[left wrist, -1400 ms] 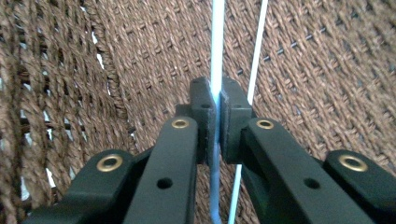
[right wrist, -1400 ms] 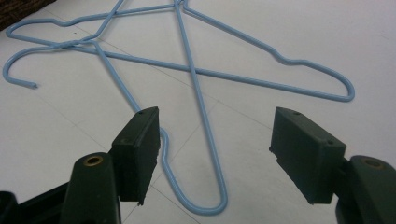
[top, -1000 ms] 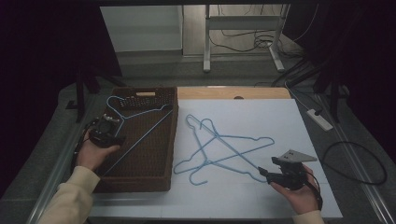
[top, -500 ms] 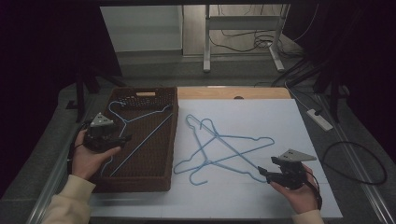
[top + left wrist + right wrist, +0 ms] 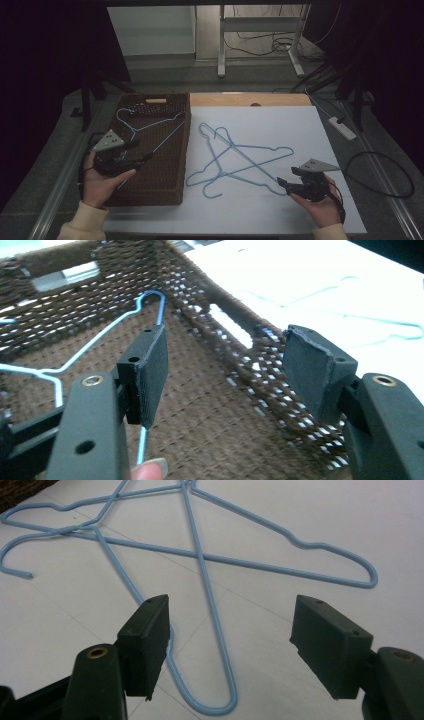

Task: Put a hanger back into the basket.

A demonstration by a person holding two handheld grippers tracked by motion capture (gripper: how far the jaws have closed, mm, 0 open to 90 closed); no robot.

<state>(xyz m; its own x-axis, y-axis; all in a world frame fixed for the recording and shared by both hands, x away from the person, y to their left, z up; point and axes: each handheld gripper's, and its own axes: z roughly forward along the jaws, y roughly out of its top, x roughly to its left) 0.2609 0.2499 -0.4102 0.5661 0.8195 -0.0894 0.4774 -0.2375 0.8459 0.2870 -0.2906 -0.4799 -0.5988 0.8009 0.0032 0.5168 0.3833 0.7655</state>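
Lying crossed at the centre of the high view, two thin light-blue wire hangers [image 5: 237, 162] rest on the white table sheet [image 5: 280, 125]. At lower right, the right gripper [image 5: 283, 184] sits with jaws wide open and empty around a hanger's corner bend [image 5: 220, 700]. At left, the left gripper [image 5: 148, 156], its jaws just opened and holding nothing, hovers over the brown woven basket [image 5: 184, 145] containing a third blue wire hanger [image 5: 145, 127]. The wire is probably light, springy and slippery, so pinching at a bend looks best.
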